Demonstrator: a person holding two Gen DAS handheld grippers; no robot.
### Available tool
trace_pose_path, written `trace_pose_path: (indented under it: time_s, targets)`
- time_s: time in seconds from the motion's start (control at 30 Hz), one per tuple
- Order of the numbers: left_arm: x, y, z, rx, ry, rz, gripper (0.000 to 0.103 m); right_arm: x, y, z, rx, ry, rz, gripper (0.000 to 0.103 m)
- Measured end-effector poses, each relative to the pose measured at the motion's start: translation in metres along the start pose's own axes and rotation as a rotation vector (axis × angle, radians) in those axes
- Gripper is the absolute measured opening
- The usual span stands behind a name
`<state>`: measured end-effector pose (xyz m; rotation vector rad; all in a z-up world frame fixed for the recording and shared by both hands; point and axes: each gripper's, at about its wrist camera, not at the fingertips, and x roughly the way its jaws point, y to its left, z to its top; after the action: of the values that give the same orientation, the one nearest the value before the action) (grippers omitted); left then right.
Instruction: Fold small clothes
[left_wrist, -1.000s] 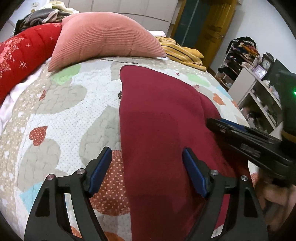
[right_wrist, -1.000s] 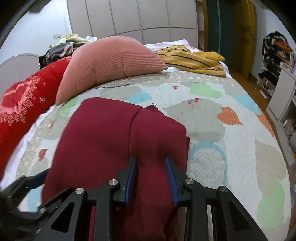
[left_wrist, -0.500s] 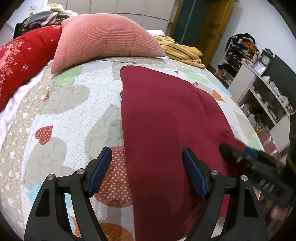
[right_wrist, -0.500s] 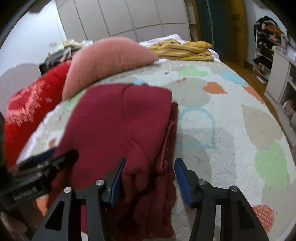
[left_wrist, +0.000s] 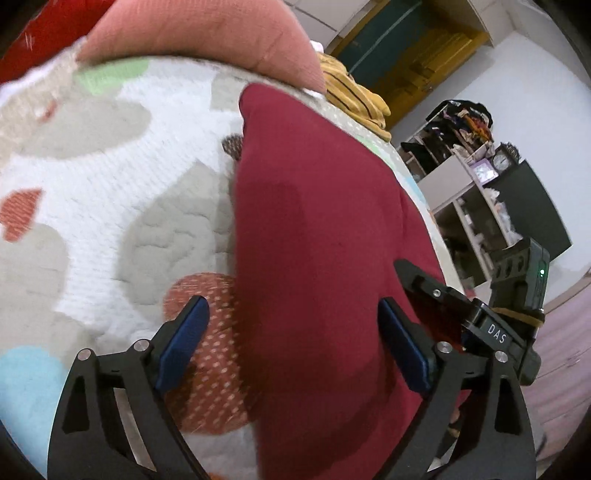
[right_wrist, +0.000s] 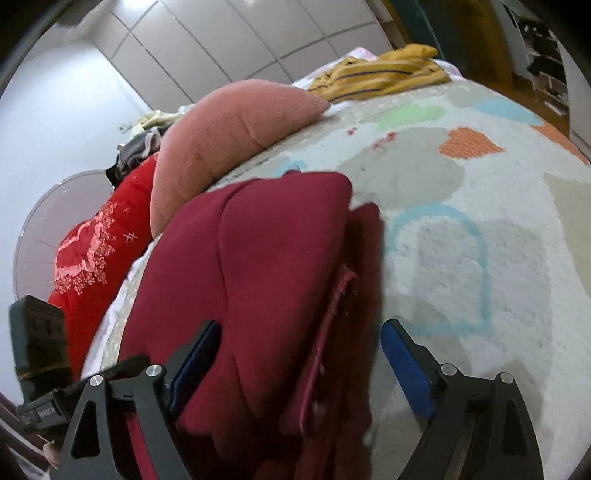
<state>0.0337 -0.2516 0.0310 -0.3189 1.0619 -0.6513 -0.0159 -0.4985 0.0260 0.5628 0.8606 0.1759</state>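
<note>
Since half a second ago both views have been tilted and brought lower over the bed, and the right gripper (right_wrist: 299, 365) has been spread wider around the cloth. Most of each frame is filled by the heart-patterned quilt (left_wrist: 110, 206), on which the dark red garment (left_wrist: 314, 229) is laid folded lengthwise, running from the lower centre toward the upper middle of the left wrist view. A pink cushion (right_wrist: 229, 136) is seen behind it at the upper left, with a red blanket (right_wrist: 92, 254) beside it and a yellow striped garment (right_wrist: 380, 75) at the top. White shelves (left_wrist: 469, 206) stand at the right edge. The left gripper (left_wrist: 293, 343) is held released, its blue pads straddling the garment's left edge without pinching. The right gripper's jaws are likewise parted, a bunched fold lying between them.
</note>
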Motion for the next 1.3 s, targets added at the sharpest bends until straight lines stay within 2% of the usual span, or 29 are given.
trace_pose_path:
  time_s: [0.03, 0.07, 0.1, 0.13, 0.17, 0.23, 0.37, 0.47, 0.57, 0.6, 0.63, 0.67, 0.7, 0.77, 0.83, 0.9, 0.97, 1.07, 1.13, 1.17, 1.23, 1.3]
  targets:
    - [0.0, -0.003, 0.001, 0.01, 0.0, 0.004, 0.092, 0.001, 0.002, 0.001, 0.004, 0.007, 0.016, 0.068]
    - [-0.001, -0.005, 0.001, 0.021, 0.003, -0.002, 0.078, 0.001, 0.004, 0.002, 0.006, 0.01, 0.025, 0.061]
    - [-0.004, -0.009, 0.002, 0.029, 0.018, -0.036, 0.068, -0.002, 0.009, 0.002, -0.006, 0.0, 0.012, 0.054]
    - [-0.009, -0.012, 0.002, 0.032, 0.018, -0.032, 0.067, -0.007, 0.015, 0.002, -0.033, -0.008, 0.001, 0.044]
    - [-0.016, -0.015, -0.001, 0.041, 0.016, -0.018, 0.064, -0.012, 0.022, 0.001, -0.056, -0.019, -0.014, 0.039]
    - [-0.029, -0.019, -0.006, 0.06, 0.015, -0.019, 0.063, -0.027, 0.038, -0.002, -0.093, -0.047, -0.021, 0.037]
    - [-0.071, -0.015, -0.029, 0.035, 0.008, -0.033, 0.063, -0.06, 0.064, -0.015, -0.094, -0.058, 0.033, 0.037]
    - [-0.111, -0.011, -0.059, 0.015, -0.003, 0.005, 0.063, -0.076, 0.083, -0.036, -0.105, -0.024, 0.074, 0.037]
    - [-0.129, -0.002, -0.089, -0.001, -0.01, 0.075, 0.063, -0.077, 0.094, -0.062, -0.095, 0.027, 0.113, 0.038]
    - [-0.127, 0.001, -0.096, 0.003, 0.004, 0.107, 0.063, -0.07, 0.098, -0.073, -0.109, 0.057, 0.099, 0.039]
    - [-0.124, 0.005, -0.101, 0.011, 0.02, 0.135, 0.063, -0.064, 0.099, -0.08, -0.12, 0.089, 0.064, 0.044]
    - [-0.124, 0.01, -0.107, 0.014, 0.025, 0.141, 0.063, -0.057, 0.101, -0.088, -0.137, 0.127, 0.002, 0.05]
    - [-0.127, 0.012, -0.109, 0.012, 0.012, 0.129, 0.064, -0.057, 0.103, -0.095, -0.164, 0.138, -0.057, 0.051]
    - [-0.143, 0.008, -0.111, 0.029, -0.026, 0.162, 0.065, -0.076, 0.112, -0.104, -0.228, 0.08, -0.108, 0.051]
    - [-0.156, 0.001, -0.11, 0.052, -0.072, 0.203, 0.065, -0.108, 0.122, -0.109, -0.257, -0.003, -0.115, 0.051]
    - [-0.164, -0.006, -0.109, 0.078, -0.12, 0.246, 0.065, -0.127, 0.134, -0.112, -0.296, -0.042, -0.091, 0.048]
    - [-0.159, -0.008, -0.11, 0.097, -0.115, 0.277, 0.065, -0.128, 0.151, -0.119, -0.377, -0.017, -0.083, 0.036]
    - [-0.144, -0.005, -0.111, 0.105, -0.104, 0.311, 0.066, -0.104, 0.161, -0.134, -0.476, 0.026, -0.162, 0.027]
    - [-0.139, -0.003, -0.113, 0.104, -0.11, 0.311, 0.07, -0.081, 0.15, -0.14, -0.487, 0.04, -0.255, 0.027]
    - [-0.139, -0.004, -0.113, 0.106, -0.117, 0.32, 0.07, -0.076, 0.144, -0.14, -0.472, 0.042, -0.27, 0.027]
    - [-0.138, -0.011, -0.112, 0.124, -0.128, 0.353, 0.07, -0.075, 0.136, -0.137, -0.412, 0.027, -0.247, 0.027]
    - [-0.141, -0.016, -0.111, 0.141, -0.144, 0.375, 0.07, -0.086, 0.143, -0.136, -0.414, 0.015, -0.232, 0.027]
